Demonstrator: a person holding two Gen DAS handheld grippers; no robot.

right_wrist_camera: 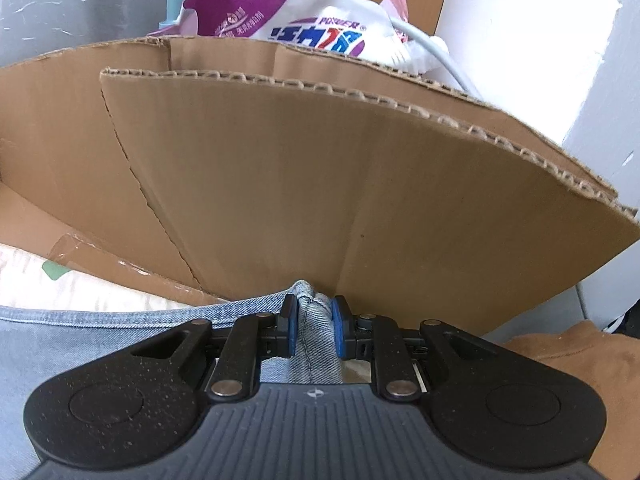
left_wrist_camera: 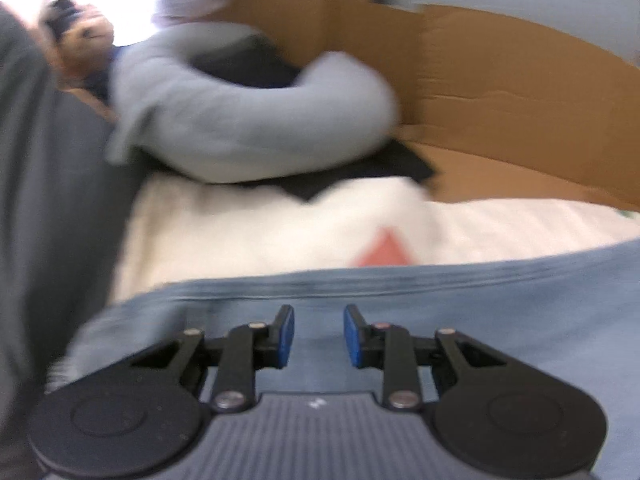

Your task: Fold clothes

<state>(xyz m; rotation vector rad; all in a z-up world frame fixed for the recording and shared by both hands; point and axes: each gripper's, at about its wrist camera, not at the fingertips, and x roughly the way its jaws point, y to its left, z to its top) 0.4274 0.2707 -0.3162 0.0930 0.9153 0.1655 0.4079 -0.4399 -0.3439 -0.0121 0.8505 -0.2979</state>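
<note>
Two grippers work over one pair of light blue jeans (left_wrist_camera: 460,312) spread on a pale, cream-coloured cloth (left_wrist_camera: 248,236). The left gripper (left_wrist_camera: 319,336) hangs just above the denim with a narrow gap between its blue pads (left_wrist_camera: 286,334); nothing sits between them, and the whole left view is smeared by blur. Beyond its tips the jeans' stitched edge runs left to right, and a red triangle (left_wrist_camera: 384,250) shows on the cream cloth just past that edge. Farther off lie a rumpled grey-blue garment (left_wrist_camera: 256,124) on top of a dark one (left_wrist_camera: 360,176), with brown cardboard (left_wrist_camera: 520,100) rising behind and to the right. A grey fabric mass (left_wrist_camera: 40,200) fills the left side.

The right gripper (right_wrist_camera: 314,330) pinches a bunched fold of the jeans (right_wrist_camera: 316,332) between its pads, the denim seam standing up between them. Directly behind stands a torn cardboard wall (right_wrist_camera: 320,180), its corrugated edge plain along the top. Over that wall, far off, a white and purple printed bag (right_wrist_camera: 304,24) shows. A brown cloth (right_wrist_camera: 568,356) lies at the near right.
</note>
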